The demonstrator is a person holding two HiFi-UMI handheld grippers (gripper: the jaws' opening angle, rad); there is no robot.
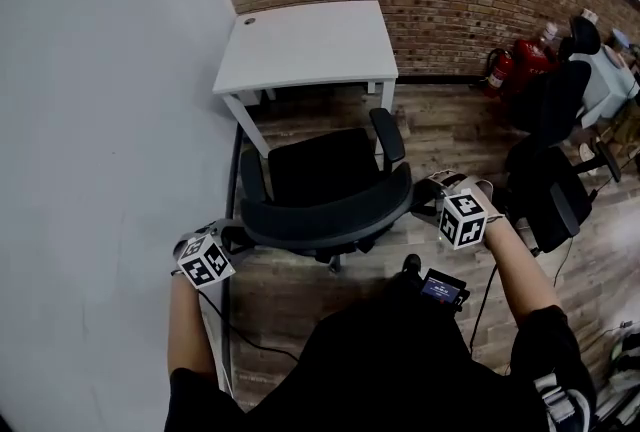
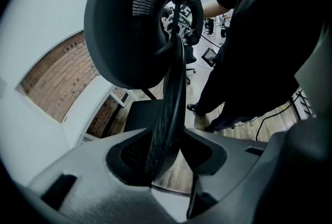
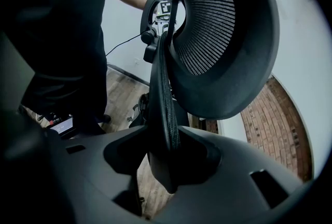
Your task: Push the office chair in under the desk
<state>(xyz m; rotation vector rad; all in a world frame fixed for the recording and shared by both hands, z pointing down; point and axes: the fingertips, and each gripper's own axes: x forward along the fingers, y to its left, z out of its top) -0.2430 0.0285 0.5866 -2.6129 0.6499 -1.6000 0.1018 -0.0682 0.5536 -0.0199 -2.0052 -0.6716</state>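
Head view: steeply down over chair [image 1: 318, 170] and worktop [image 1: 305, 45]. Left and right gripper views: close on backrest [image 2: 172, 109] edge, opposite sides.

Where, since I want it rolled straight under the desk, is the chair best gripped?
Grip the backrest by its two thin side edges, coming from behind, left gripper on one, right gripper on the other. The rims slot between jaws, and the seat already faces the desk, so even pushes should roll it straight.

1. Your left gripper [image 1: 232, 232] is clamped on the chair back [image 1: 330, 217], left forearm [image 1: 186, 320] stretched forward.
2. Your right gripper [image 1: 428, 197] clamps its other end, right forearm [image 1: 520, 270] angled inward.
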